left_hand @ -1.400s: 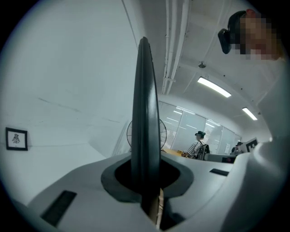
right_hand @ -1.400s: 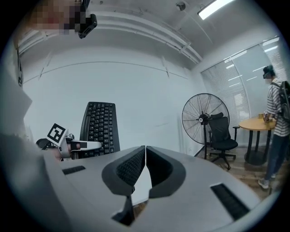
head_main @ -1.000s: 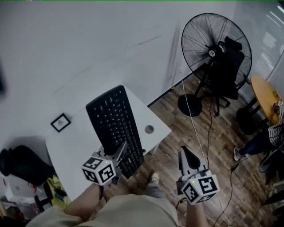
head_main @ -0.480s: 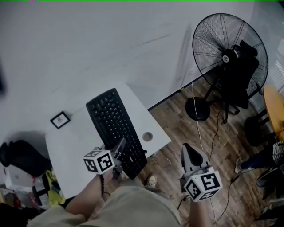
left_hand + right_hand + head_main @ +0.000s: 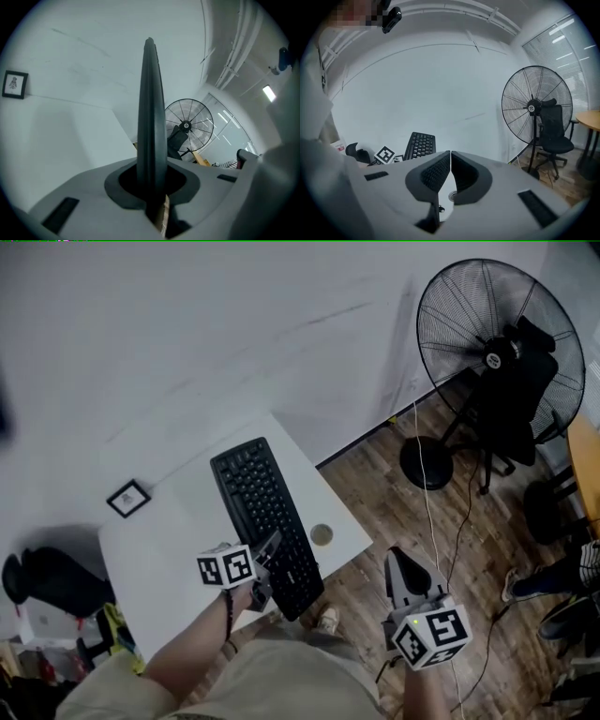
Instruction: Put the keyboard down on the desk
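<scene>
While our left gripper (image 5: 267, 561) pinches the keyboard (image 5: 261, 505) over the desk (image 5: 155, 545), our closed right gripper (image 5: 405, 570) idles; release seems left.

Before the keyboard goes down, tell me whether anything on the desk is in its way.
Nothing visible is. The left gripper holds the keyboard over bare white desk; the small picture frame is well off to its left and the round hole just right of it.
</scene>
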